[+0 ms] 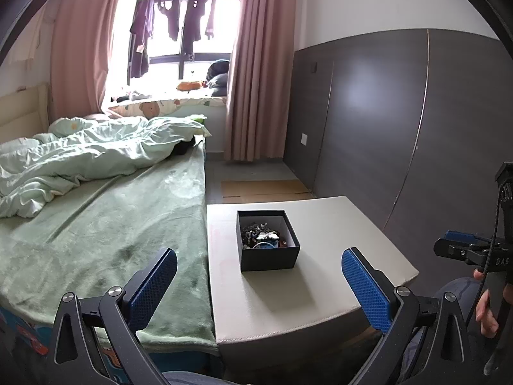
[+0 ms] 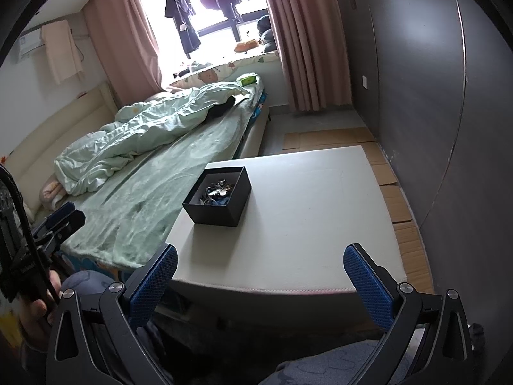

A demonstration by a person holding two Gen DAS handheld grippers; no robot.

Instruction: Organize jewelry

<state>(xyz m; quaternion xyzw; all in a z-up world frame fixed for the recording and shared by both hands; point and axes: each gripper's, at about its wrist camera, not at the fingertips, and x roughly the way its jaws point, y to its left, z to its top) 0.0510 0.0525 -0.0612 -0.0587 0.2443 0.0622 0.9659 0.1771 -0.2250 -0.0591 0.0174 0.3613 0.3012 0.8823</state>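
The jewelry point(image 1: 263, 235) lies in a tangled heap inside a small black box point(image 1: 268, 258) with a pale lining; dark beaded strands and one white butterfly-shaped piece can be picked out in the left wrist view, but the rest of the pile is too small and knotted to tell apart, and in the right wrist view the box's near wall hides its lower part. The box has no lid on it and stands on the white bench point(image 1: 336, 224), towards the bench's left edge, the one that runs along the bed point(image 1: 128, 224), and nearer the far edge than the near one. The rest of the bench top around it is bare. The left hand-held gripper point(image 1: 259, 274) hangs over the bench's near edge with its blue-padded fingers point(image 1: 154, 288) spread wide apart and nothing between them, the box straight ahead of the gap. The right hand-held gripper point(image 2: 260, 271) sits off the near edge, also spread wide and holding nothing; in the left wrist view it is cut off by the frame edge. A hand point(image 1: 487, 308) grips its handle, mostly out of frame. The bed carries a green blanket and a rumpled pale duvet point(image 1: 80, 157), beyond which pink curtains point(image 1: 259, 73) frame an overexposed window.
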